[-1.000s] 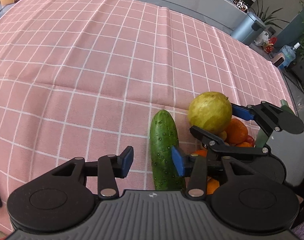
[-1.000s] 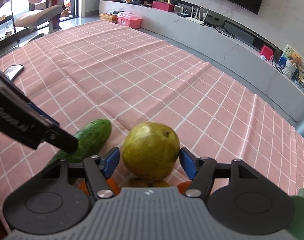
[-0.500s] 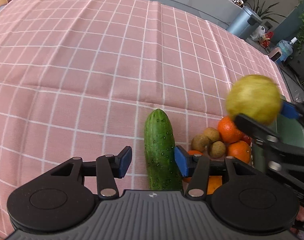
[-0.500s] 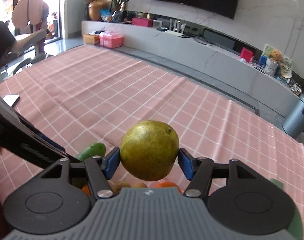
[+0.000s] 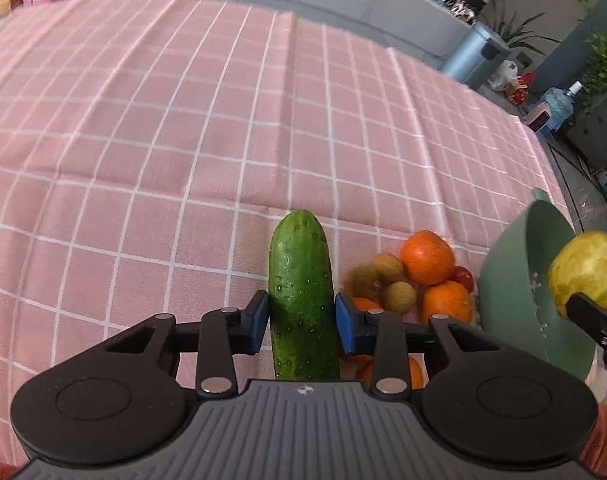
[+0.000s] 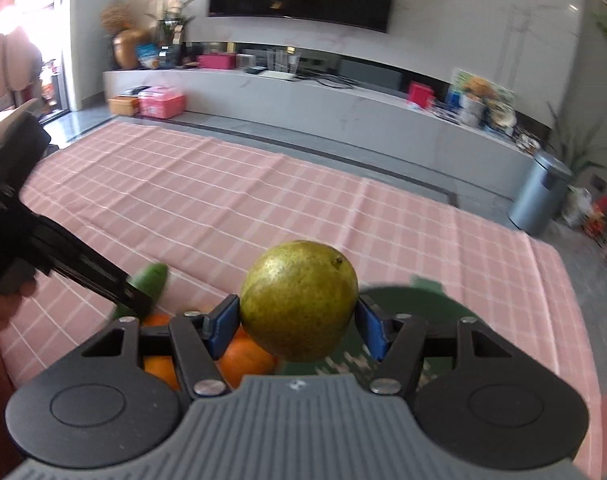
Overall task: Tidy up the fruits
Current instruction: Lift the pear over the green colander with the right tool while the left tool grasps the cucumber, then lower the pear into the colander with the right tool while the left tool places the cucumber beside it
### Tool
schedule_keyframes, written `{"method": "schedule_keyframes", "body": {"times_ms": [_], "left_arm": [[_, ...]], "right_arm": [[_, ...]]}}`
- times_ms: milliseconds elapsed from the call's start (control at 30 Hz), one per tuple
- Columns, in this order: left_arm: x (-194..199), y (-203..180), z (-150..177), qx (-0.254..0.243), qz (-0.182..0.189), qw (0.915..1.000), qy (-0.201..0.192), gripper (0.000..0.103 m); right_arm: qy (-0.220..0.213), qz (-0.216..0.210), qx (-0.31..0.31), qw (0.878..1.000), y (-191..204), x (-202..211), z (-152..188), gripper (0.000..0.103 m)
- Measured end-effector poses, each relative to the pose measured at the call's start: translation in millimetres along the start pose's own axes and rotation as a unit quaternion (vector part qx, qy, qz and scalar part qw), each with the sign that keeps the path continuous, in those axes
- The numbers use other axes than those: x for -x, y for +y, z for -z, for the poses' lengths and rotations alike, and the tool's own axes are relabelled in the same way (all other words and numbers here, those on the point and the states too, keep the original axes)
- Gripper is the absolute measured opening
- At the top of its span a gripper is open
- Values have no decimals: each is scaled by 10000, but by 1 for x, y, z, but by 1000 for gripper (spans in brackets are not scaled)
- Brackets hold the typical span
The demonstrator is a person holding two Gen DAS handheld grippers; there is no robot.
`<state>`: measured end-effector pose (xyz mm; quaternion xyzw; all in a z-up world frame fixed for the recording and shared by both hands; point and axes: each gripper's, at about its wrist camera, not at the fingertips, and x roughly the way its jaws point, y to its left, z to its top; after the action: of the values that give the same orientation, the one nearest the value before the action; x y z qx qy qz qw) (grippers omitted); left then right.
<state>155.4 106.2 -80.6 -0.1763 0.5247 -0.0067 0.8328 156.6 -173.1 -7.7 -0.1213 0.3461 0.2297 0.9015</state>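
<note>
My left gripper [image 5: 301, 320] is shut on a green cucumber [image 5: 301, 288] that lies on the pink checked cloth. Beside it on the right is a pile of oranges [image 5: 426, 257], small brown fruits [image 5: 399, 296] and a red one [image 5: 462, 278]. My right gripper [image 6: 299, 326] is shut on a yellow-green pear [image 6: 299, 304] and holds it in the air above a green colander bowl [image 6: 419, 312]. The pear [image 5: 589, 276] and bowl [image 5: 515, 280] also show at the right of the left wrist view. The cucumber tip [image 6: 149, 280] and left gripper show at the left of the right wrist view.
The pink checked tablecloth [image 5: 183, 140] stretches far ahead and to the left. A grey bin [image 6: 539, 192] stands beyond the table's far right corner. A low white cabinet [image 6: 303, 96] with boxes runs along the back wall.
My right gripper has lifted the pear up and carried it right, over the green bowl. My left gripper has moved onto the cucumber and its jaws have closed on it.
</note>
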Motion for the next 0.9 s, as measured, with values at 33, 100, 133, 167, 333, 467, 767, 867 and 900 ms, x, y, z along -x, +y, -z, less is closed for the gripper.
{"method": "schedule_keyframes", "body": {"times_ms": [33, 100, 133, 167, 333, 467, 767, 867, 900], "left_arm": [[5, -2, 3, -28, -32, 10000, -83, 40], [17, -6, 11, -81, -89, 9996, -256, 40], [23, -8, 15, -110, -100, 9993, -342, 40], [29, -10, 19, -133, -109, 9989, -425, 39], [62, -21, 35, -208, -45, 9966, -793, 39], [89, -34, 39, -342, -40, 9928, -1145, 39], [130, -93, 28, -1057, 398, 9788, -1709, 39], [125, -116, 20, -1281, 671, 9756, -1650, 39], [121, -123, 17, -1340, 757, 9748, -1616, 39]], "right_arm": [[36, 50, -73, 10000, -4, 2, 5, 60], [93, 124, -176, 9997, -10, 7, 15, 60], [115, 169, -207, 9996, -13, 10, 20, 60], [127, 212, -227, 9994, -16, 12, 24, 60], [122, 287, -377, 9988, -25, 24, 39, 60], [83, 281, -444, 9986, -28, 31, 45, 60], [-20, 228, -438, 9988, -37, 43, 45, 60], [-29, 227, -372, 9990, -44, 47, 44, 60], [-8, 216, -341, 9992, -46, 46, 43, 60]]}}
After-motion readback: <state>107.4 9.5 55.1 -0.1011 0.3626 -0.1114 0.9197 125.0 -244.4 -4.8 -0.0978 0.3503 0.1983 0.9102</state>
